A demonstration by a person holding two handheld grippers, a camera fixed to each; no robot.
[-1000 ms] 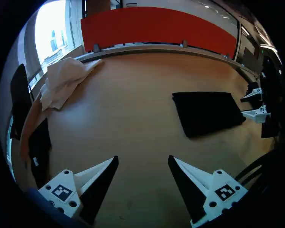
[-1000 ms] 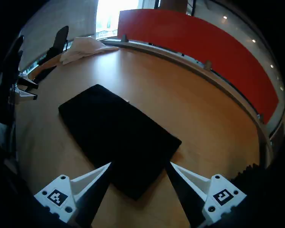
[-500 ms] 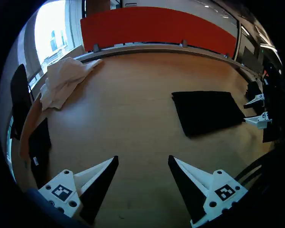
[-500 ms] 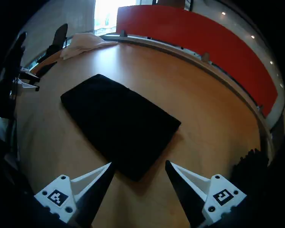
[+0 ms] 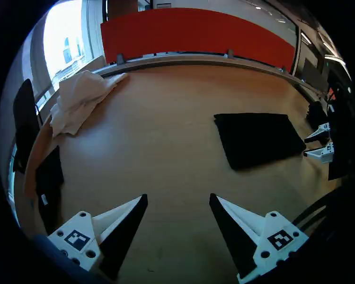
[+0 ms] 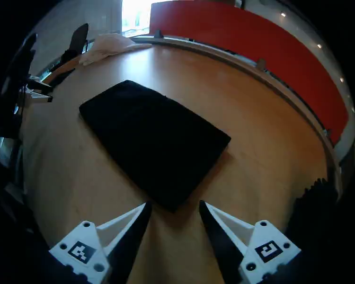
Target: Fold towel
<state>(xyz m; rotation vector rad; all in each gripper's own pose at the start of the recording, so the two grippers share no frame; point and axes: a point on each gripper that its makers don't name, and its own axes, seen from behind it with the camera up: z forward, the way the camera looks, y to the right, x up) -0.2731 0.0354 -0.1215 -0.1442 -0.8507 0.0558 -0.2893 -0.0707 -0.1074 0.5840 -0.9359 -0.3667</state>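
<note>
Hovering my right gripper [image 6: 173, 210], half open and empty, just off the near corner of the flat black towel [image 6: 154, 137], I'd pinch that corner cleanly before lifting. My left gripper [image 5: 177, 199] gapes empty over the wooden bench [image 5: 168, 142], well apart from the towel. Beyond lie a crumpled white cloth [image 5: 78, 102] and a red partition [image 5: 196, 31].

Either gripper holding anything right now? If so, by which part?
Nothing is held. The left gripper is open above the table. The right gripper is open too, with the black towel near corner showing between its fingers, not pinched.
</note>
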